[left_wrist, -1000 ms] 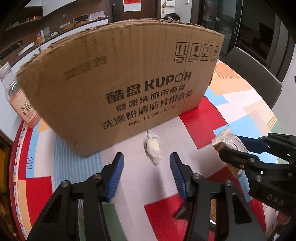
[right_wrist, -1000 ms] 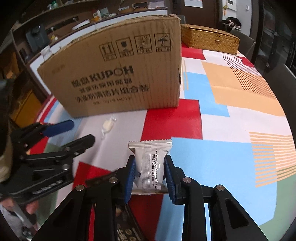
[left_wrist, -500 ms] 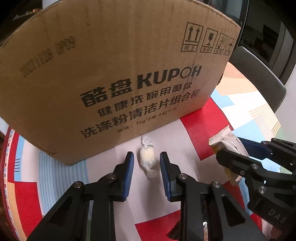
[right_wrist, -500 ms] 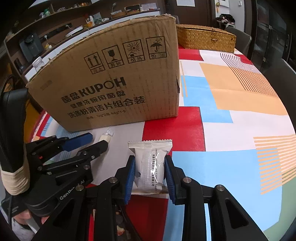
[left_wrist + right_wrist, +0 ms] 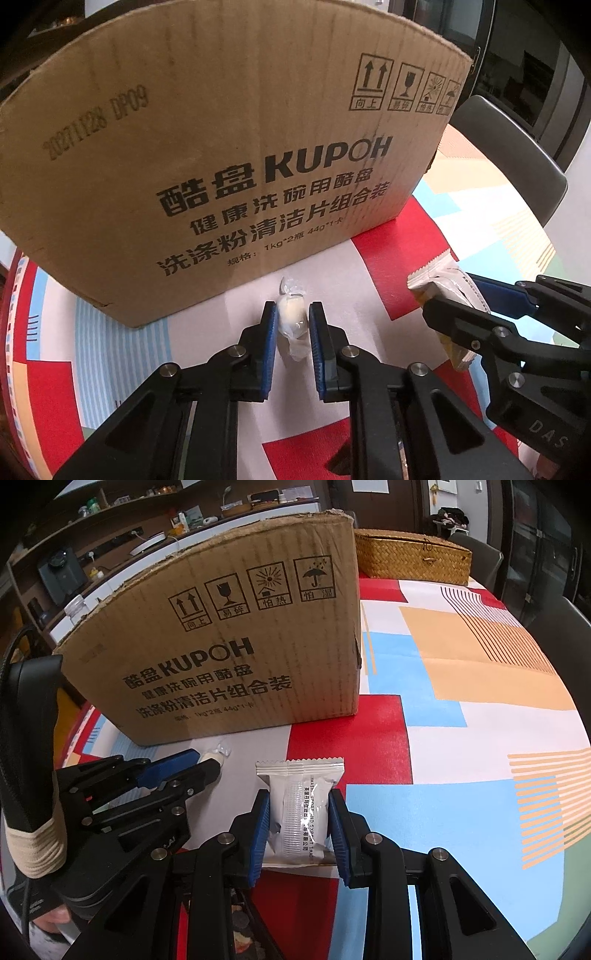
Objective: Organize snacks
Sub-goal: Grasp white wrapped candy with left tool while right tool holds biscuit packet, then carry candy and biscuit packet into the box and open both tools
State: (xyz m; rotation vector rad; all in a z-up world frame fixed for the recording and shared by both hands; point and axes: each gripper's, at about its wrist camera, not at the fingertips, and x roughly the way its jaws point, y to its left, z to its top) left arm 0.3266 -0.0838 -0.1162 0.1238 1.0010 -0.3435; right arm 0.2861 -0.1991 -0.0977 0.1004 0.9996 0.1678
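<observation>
Below, your left tongs (image 5: 292,321) are closed on a small sweet (image 5: 291,318) in a clear twisted wrapper; the jaws have just been closing, and the blue pads (image 5: 269,328) now press both sides of the pale lump. The sweet lies on a white patch of the patterned cloth covering the worktop (image 5: 369,295), just in front of the cardboard box (image 5: 229,155), whose printed face fills most of the left view. One twisted end of the wrapper points toward the box and the other trails back between the tongs. Your right tongs (image 5: 298,825) grip a silver-white snack packet (image 5: 299,805) by its two long edges, the pads narrow around it and its crimped top edge pointing away from you. In the left view the same packet (image 5: 439,291) shows at the right, held in the right tongs (image 5: 469,306) beside the left ones. In the right view the left tongs (image 5: 207,764) reach in from the left, their tips at the sweet (image 5: 214,755) near the foot of the box (image 5: 236,646). Whether the packet rests on the cloth or is held just clear of it cannot be told. Behind the box, at the far edge of the worktop (image 5: 480,709), stands a woven basket with a lid (image 5: 413,555). A dark chair (image 5: 509,155) stands beyond the worktop at the right of the left view. Both tongs point steeply down at the cloth.
</observation>
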